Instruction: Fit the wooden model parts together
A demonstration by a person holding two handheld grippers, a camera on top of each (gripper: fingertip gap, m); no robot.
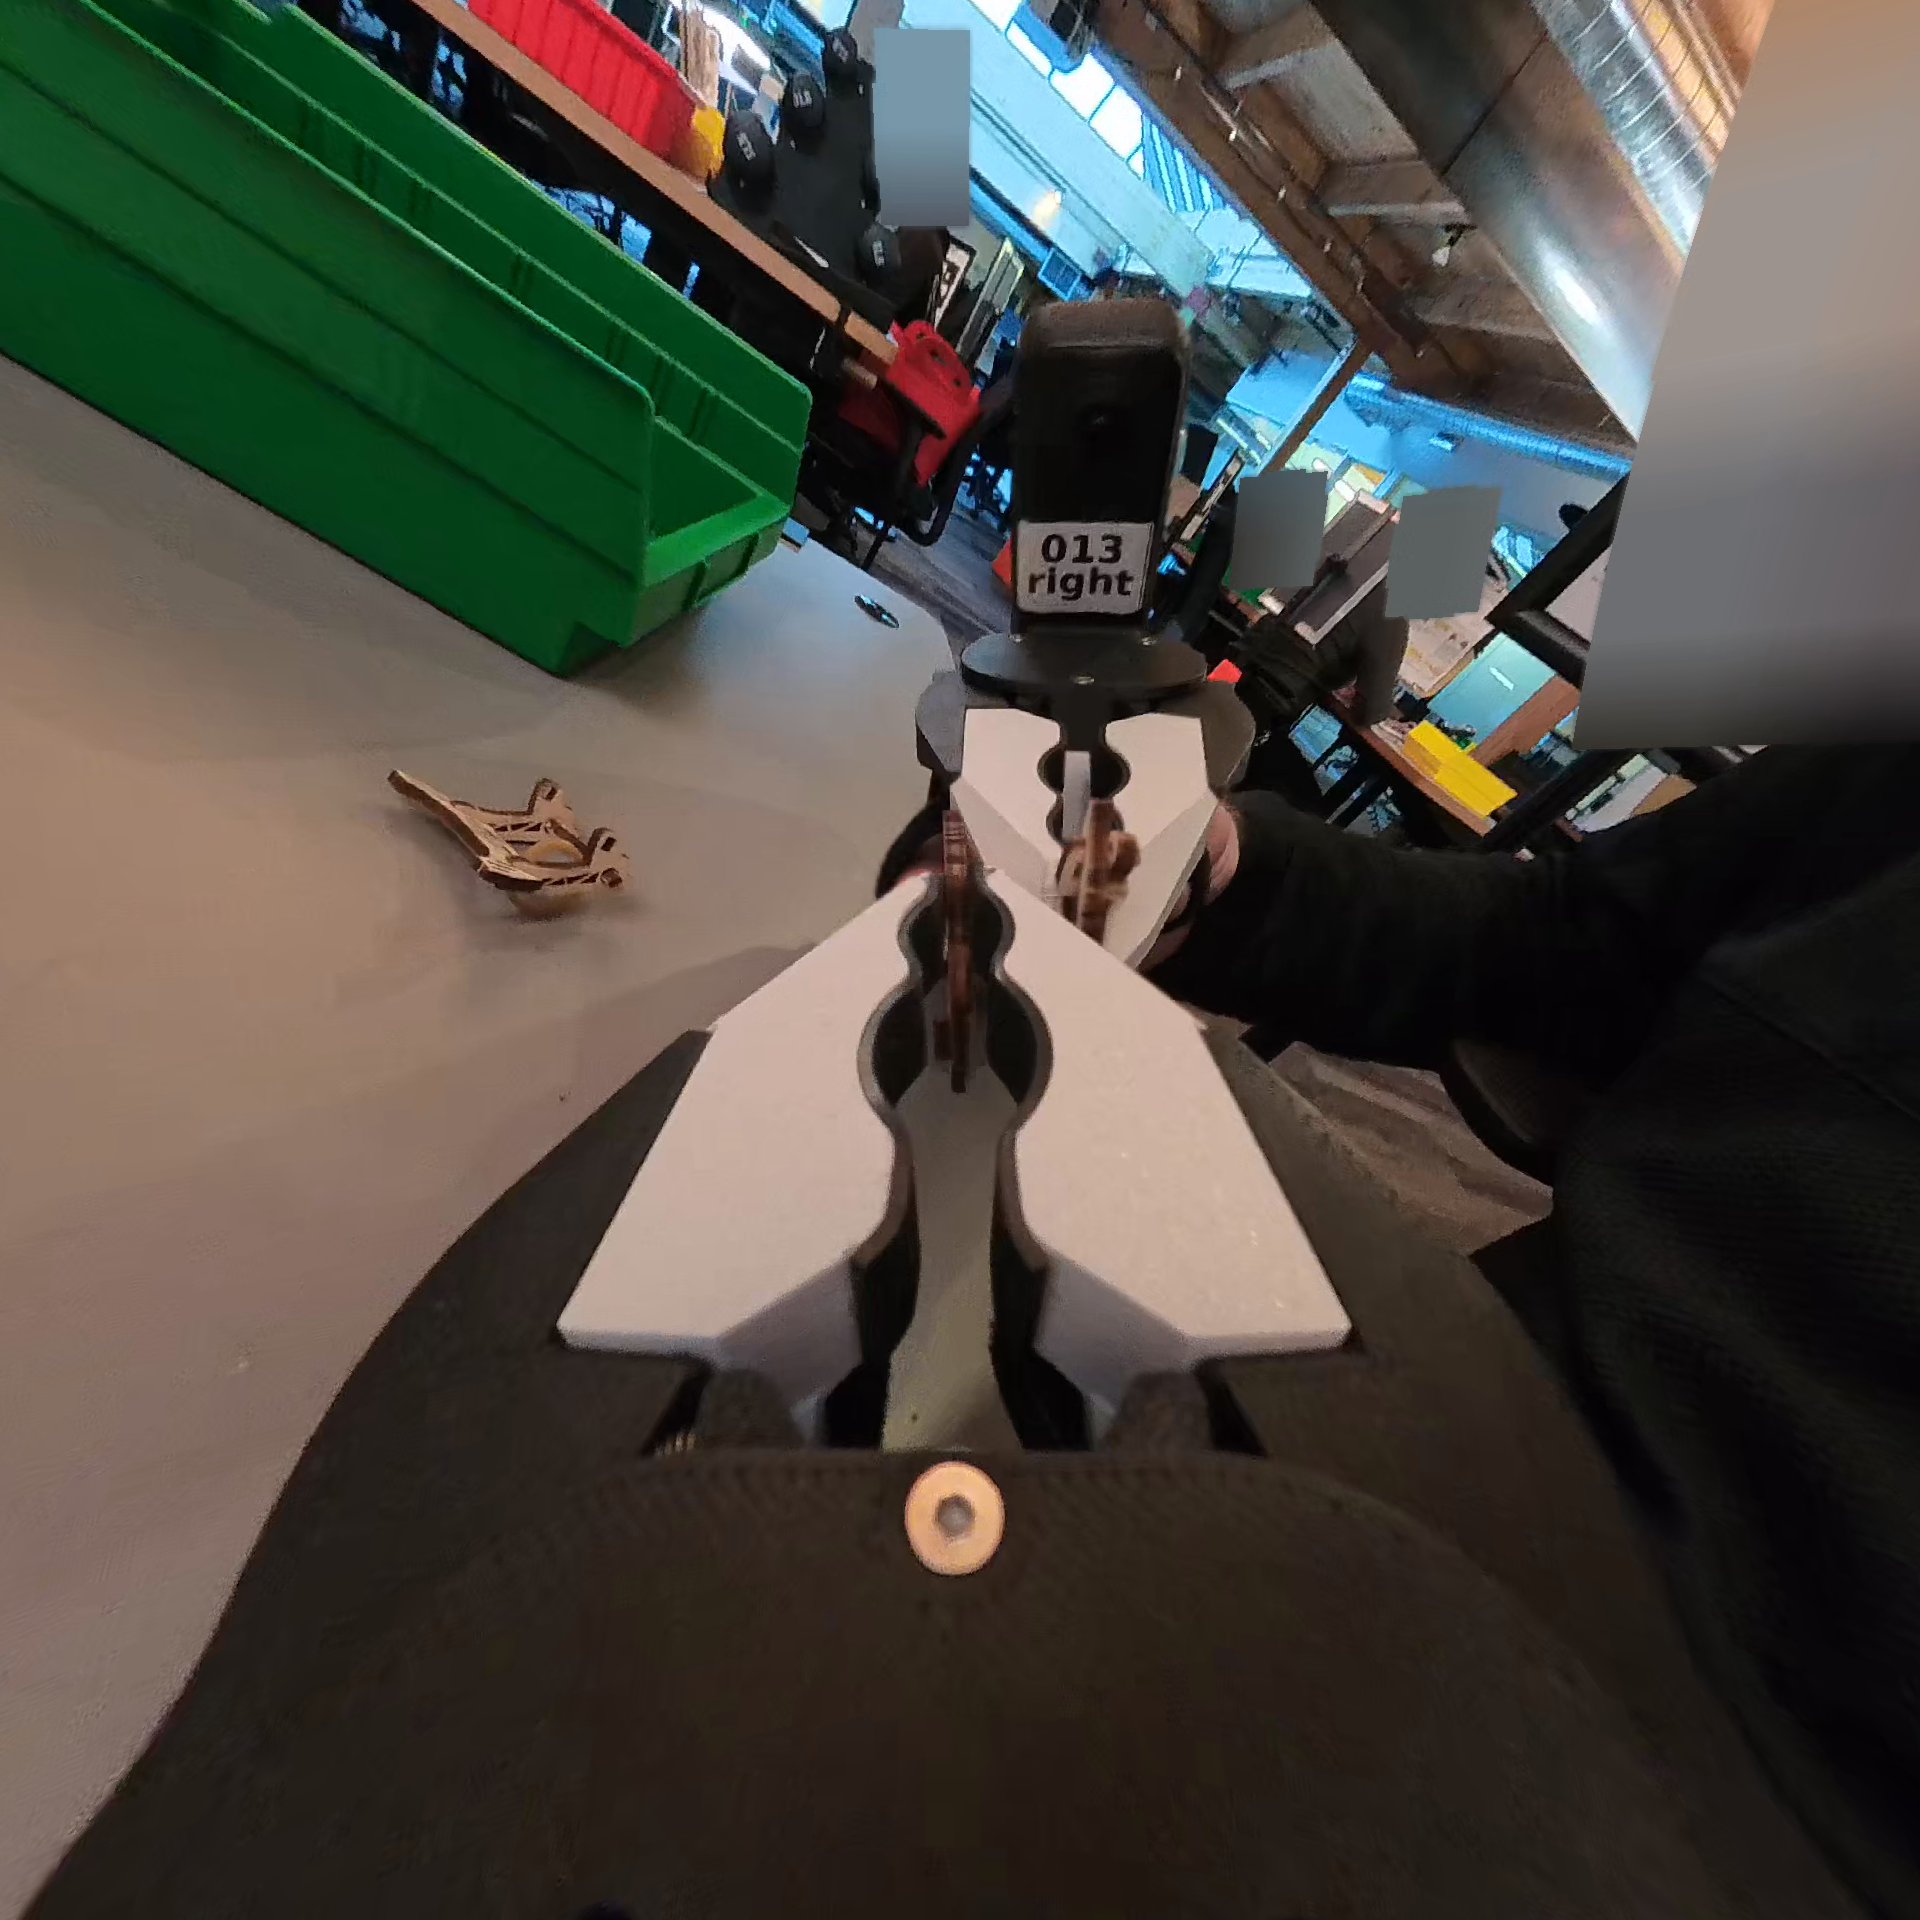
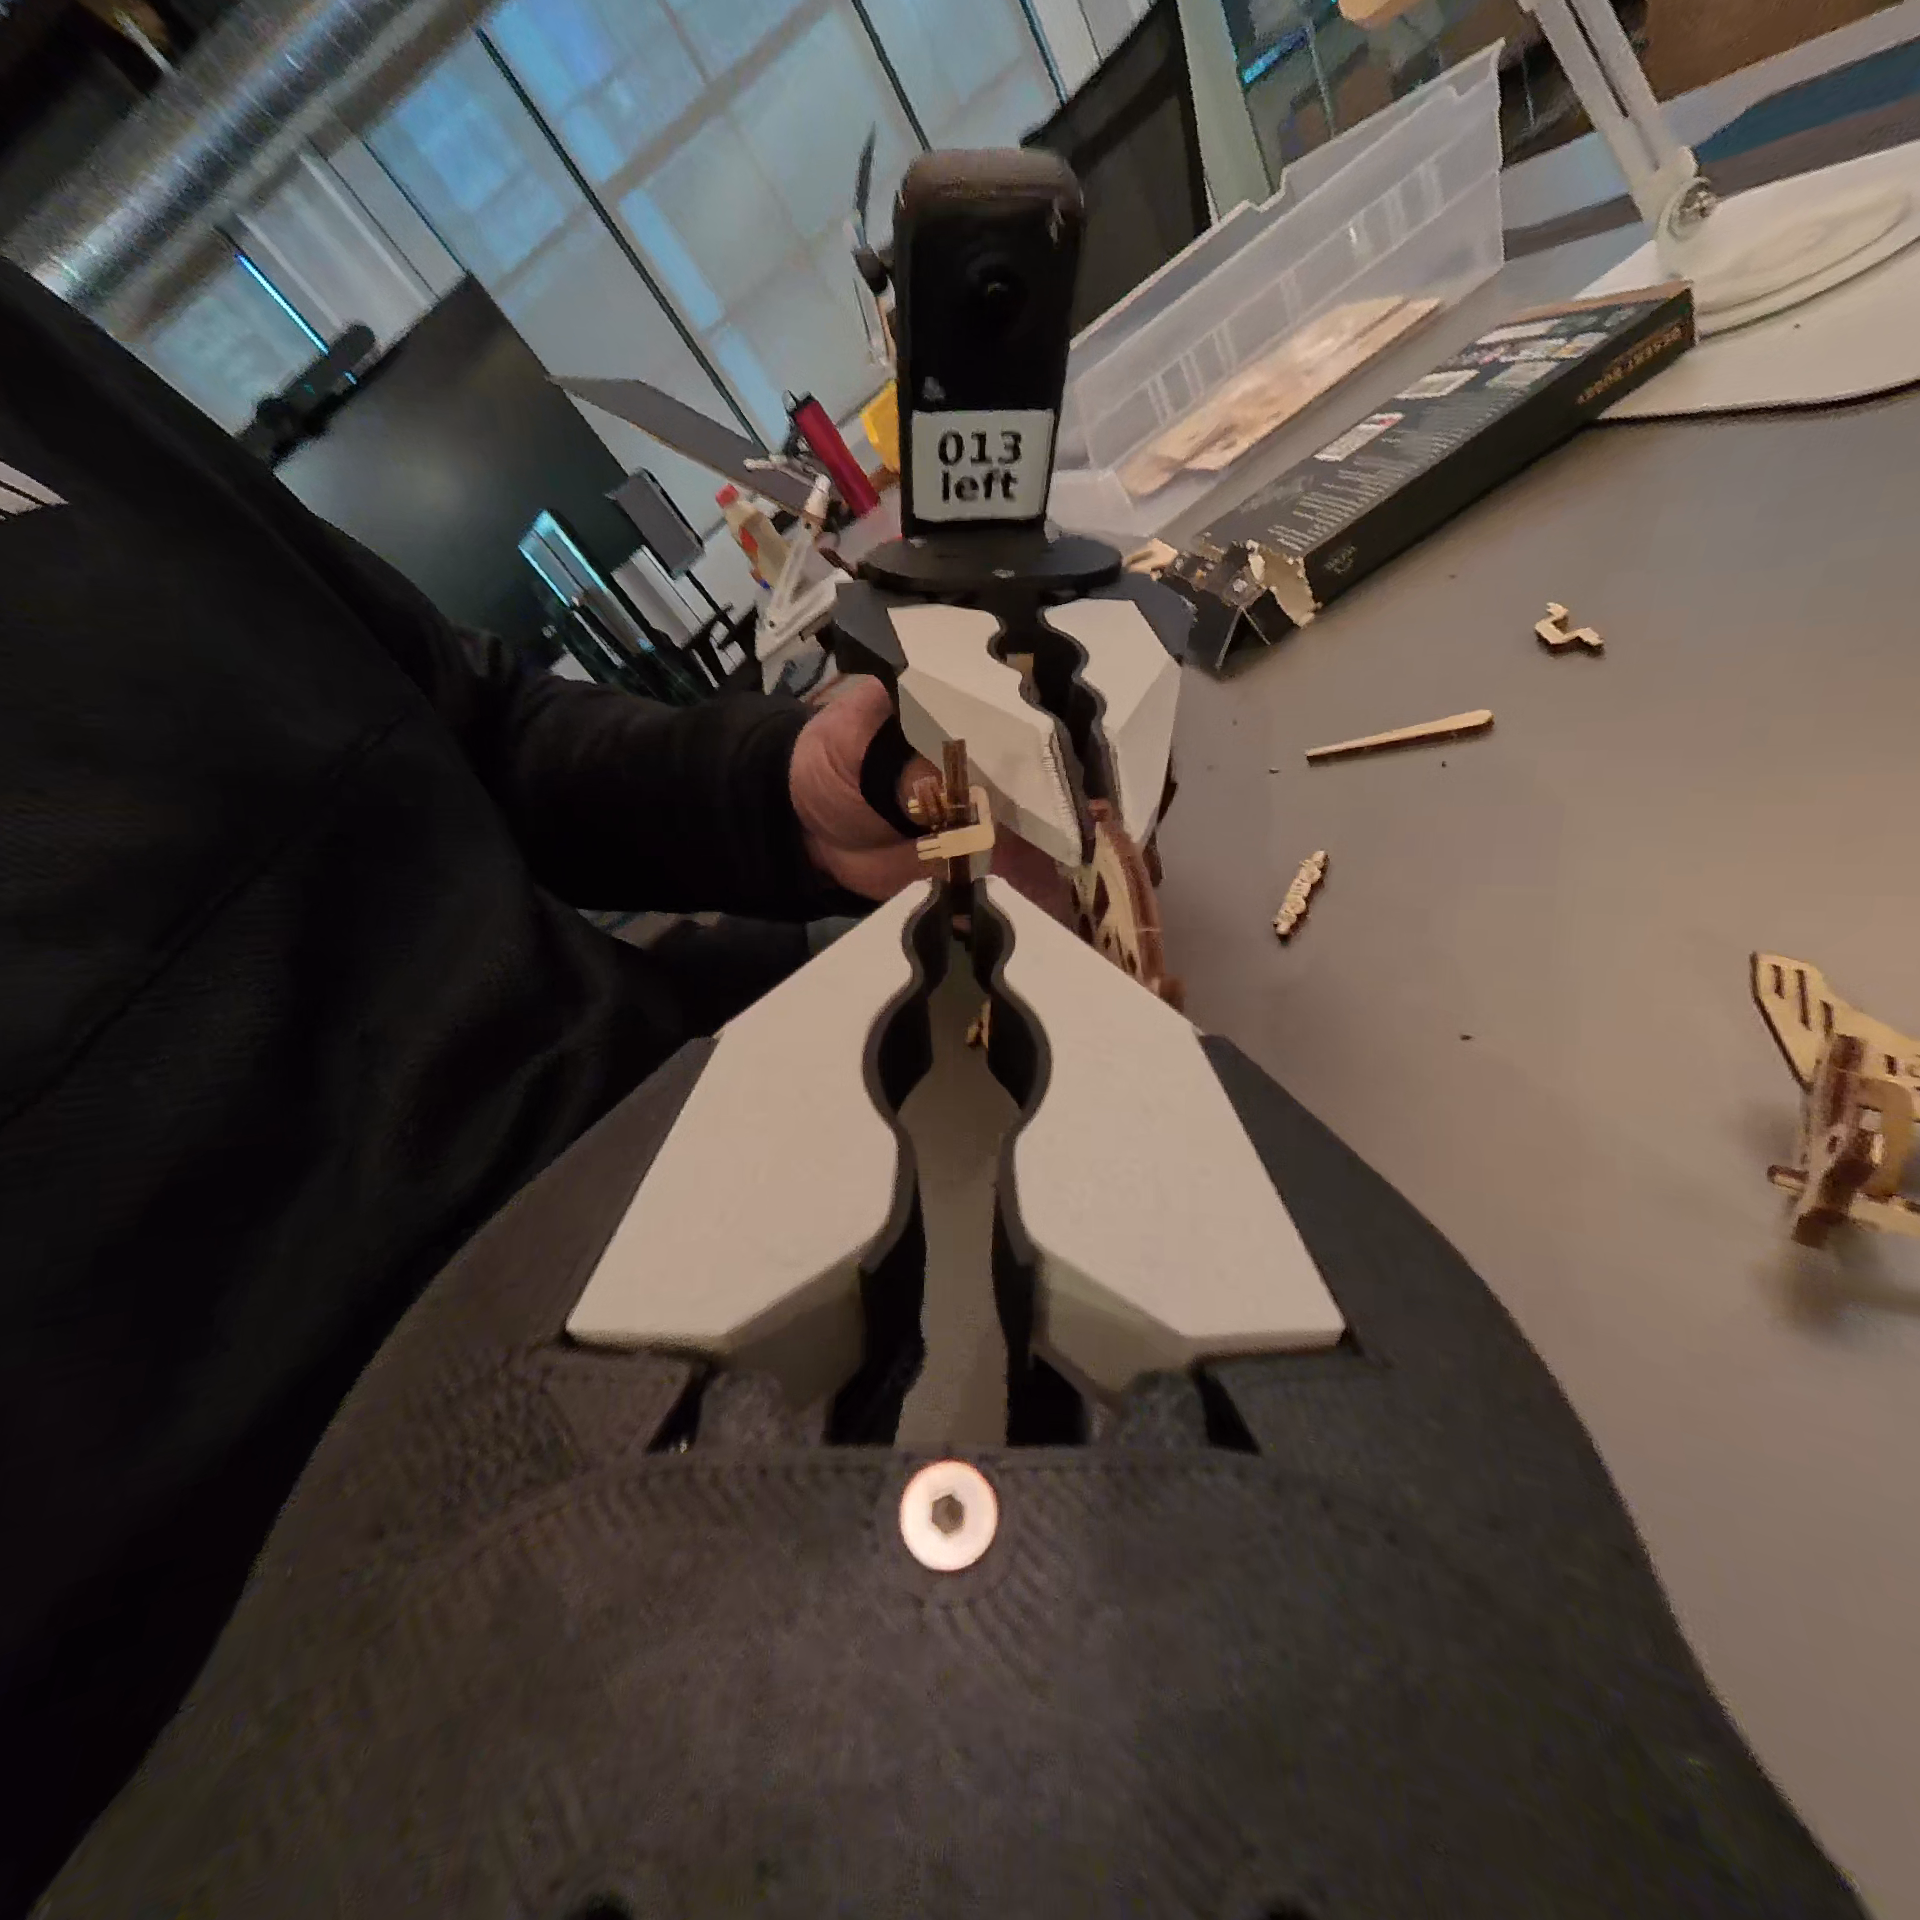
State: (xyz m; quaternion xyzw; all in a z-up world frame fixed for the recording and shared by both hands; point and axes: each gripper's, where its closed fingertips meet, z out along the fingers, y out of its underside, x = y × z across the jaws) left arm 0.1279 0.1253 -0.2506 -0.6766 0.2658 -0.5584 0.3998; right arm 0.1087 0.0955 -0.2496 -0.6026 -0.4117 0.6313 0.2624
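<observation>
Left tool (image 1: 951,914) is clamped on a flat wheel piece (image 1: 956,966), edge-on between its fingers; right tool (image 2: 956,894) pinches a small pegged part (image 2: 951,821). Both are held above the tabletop (image 1: 260,1039), tips facing and nearly touching. My read: the peg wants lining up square with the wheel's slot, then a slow straight push, no twist. Spare pieces lie well apart: a frame (image 1: 514,842), a stick (image 2: 1397,736), another subassembly (image 2: 1849,1132).

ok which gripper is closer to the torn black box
Left. The left gripper, shut on a wooden wheel part, hangs just in front of the torn black box; the right gripper, holding a small wooden piece, sits farther back.
</observation>
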